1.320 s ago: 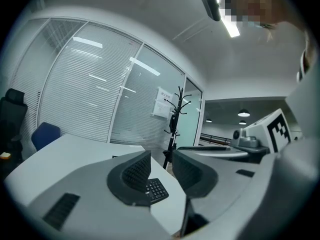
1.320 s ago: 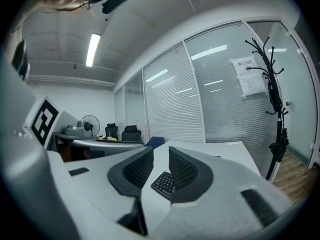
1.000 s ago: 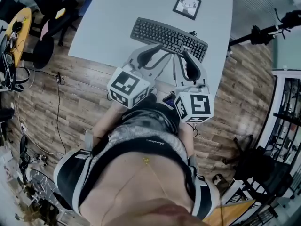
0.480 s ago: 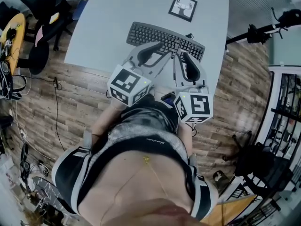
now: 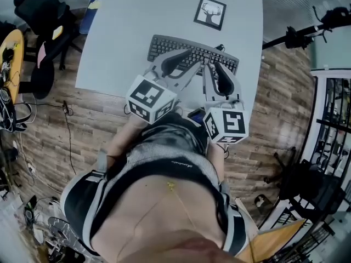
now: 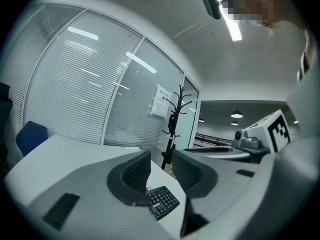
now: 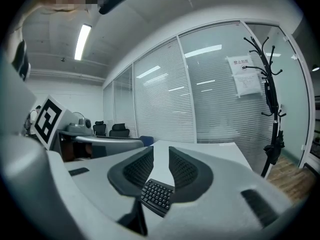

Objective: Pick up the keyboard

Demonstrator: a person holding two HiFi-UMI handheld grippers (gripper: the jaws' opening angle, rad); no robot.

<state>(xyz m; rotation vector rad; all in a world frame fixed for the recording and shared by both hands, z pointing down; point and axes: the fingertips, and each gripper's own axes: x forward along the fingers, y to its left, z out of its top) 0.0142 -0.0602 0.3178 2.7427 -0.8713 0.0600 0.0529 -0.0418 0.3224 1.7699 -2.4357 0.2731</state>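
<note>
**A:** Black plastic on pale grey. Looking at the keyboard point(image 5: 164, 44), flat on the table point(image 5: 126, 21), in its near right part, well short of the framed picture point(image 5: 210, 12) at the far side.

**B:** Agreed. Lying how, by the long axis?

**A:** Running left to right, a little slanted, with the right end nearer than the left end.

**B:** And which way from the claws?

**A:** Just ahead and below. In the head view, left gripper point(image 5: 192, 53) pointing in slantwise from the near left, tips above the middle keys. Right gripper point(image 5: 212, 66) pointing straight in from the near side, tips above the right-hand keys. Cannot tell about touching.

**B:** State of both claws?

**A:** Drawn almost together on each side, only a narrow slit between the ribbed pads, pinching nothing. Keyboard visible under the slit in both gripper views, not inside it.

**B:** So neither one much nearer?

**A:** Probably the right one, a bit nearer to its own end. No claw close to the left end of the keyboard.

**B:** Then, as a judgement: open first, then spread apart along the long axis, one claw toward each end, to take the near edge evenly. Otherwise risking a tilt toward the left.
</note>
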